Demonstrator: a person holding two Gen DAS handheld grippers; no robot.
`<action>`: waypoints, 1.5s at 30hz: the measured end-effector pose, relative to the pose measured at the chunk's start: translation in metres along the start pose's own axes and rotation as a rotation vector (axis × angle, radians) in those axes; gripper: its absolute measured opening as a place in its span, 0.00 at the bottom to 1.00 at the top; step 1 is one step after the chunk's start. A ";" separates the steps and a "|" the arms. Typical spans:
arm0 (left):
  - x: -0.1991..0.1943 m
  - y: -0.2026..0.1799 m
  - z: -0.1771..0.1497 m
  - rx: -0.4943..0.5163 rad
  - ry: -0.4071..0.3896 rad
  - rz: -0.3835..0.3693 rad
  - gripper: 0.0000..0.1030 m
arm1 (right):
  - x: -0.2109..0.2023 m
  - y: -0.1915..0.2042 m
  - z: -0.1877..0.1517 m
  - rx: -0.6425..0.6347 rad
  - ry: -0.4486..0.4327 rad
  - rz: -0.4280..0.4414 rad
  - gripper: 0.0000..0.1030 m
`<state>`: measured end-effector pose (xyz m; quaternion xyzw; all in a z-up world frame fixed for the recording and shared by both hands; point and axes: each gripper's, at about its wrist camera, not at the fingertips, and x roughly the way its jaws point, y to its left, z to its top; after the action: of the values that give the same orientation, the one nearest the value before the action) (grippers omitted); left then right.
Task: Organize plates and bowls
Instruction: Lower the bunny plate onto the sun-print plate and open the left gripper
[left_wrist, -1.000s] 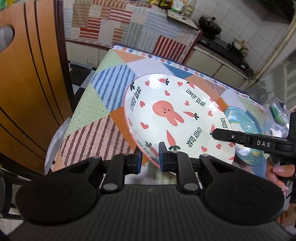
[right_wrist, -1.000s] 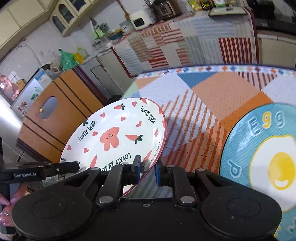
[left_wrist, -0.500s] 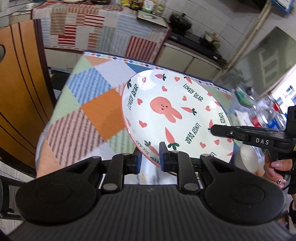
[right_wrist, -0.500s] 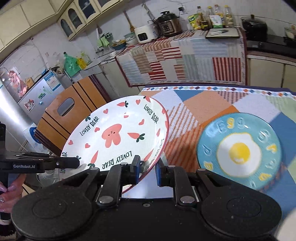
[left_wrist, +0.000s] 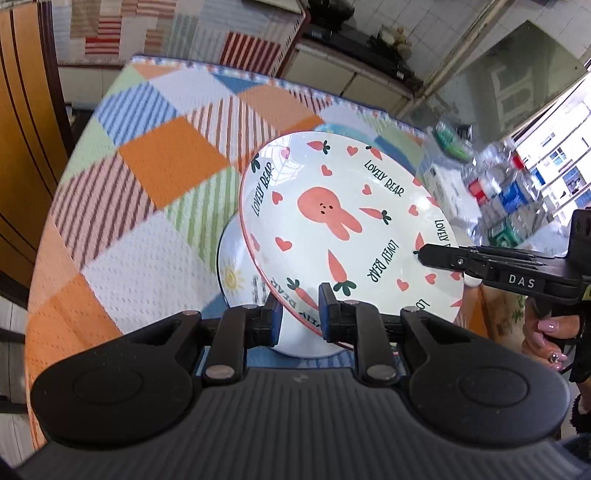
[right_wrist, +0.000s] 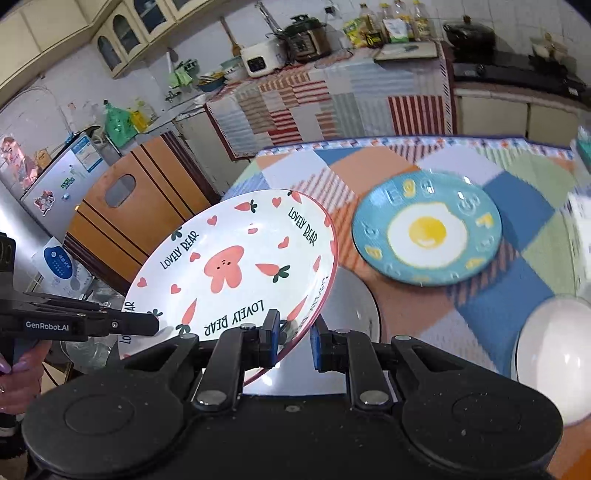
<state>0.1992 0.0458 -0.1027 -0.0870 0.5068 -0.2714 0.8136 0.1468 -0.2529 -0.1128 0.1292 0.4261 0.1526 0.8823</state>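
Both grippers hold a white rabbit plate (left_wrist: 343, 229) with red hearts and carrots, tilted above the table. My left gripper (left_wrist: 300, 317) is shut on its near rim. My right gripper (right_wrist: 293, 338) is shut on the opposite rim (right_wrist: 236, 266). Right under the rabbit plate sits a white plate with a sun drawing (left_wrist: 236, 273); it shows as a pale plate in the right wrist view (right_wrist: 354, 306). A blue fried-egg plate (right_wrist: 426, 232) lies farther on the table. A white bowl (right_wrist: 554, 354) sits at the right.
The table has a patchwork cloth (left_wrist: 147, 166). A wooden chair back (right_wrist: 140, 206) stands at the left edge. Bottles and boxes (left_wrist: 509, 192) crowd the table's far right side. A kitchen counter (right_wrist: 332, 85) runs behind.
Both grippers have carried the rabbit plate back and to the right. It now hangs over the white sun plate, and the blue egg plate looks farther away.
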 end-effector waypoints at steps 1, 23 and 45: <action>0.003 0.000 -0.003 0.001 0.009 0.004 0.18 | 0.001 -0.001 -0.004 0.003 0.012 -0.001 0.21; 0.062 0.021 -0.025 -0.087 0.145 0.035 0.19 | 0.049 -0.029 -0.037 0.030 0.157 -0.017 0.22; 0.079 0.021 -0.029 -0.053 0.165 0.075 0.21 | 0.074 0.019 -0.039 -0.212 0.244 -0.301 0.33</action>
<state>0.2075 0.0254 -0.1864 -0.0669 0.5821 -0.2332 0.7761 0.1567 -0.2041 -0.1819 -0.0490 0.5257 0.0778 0.8457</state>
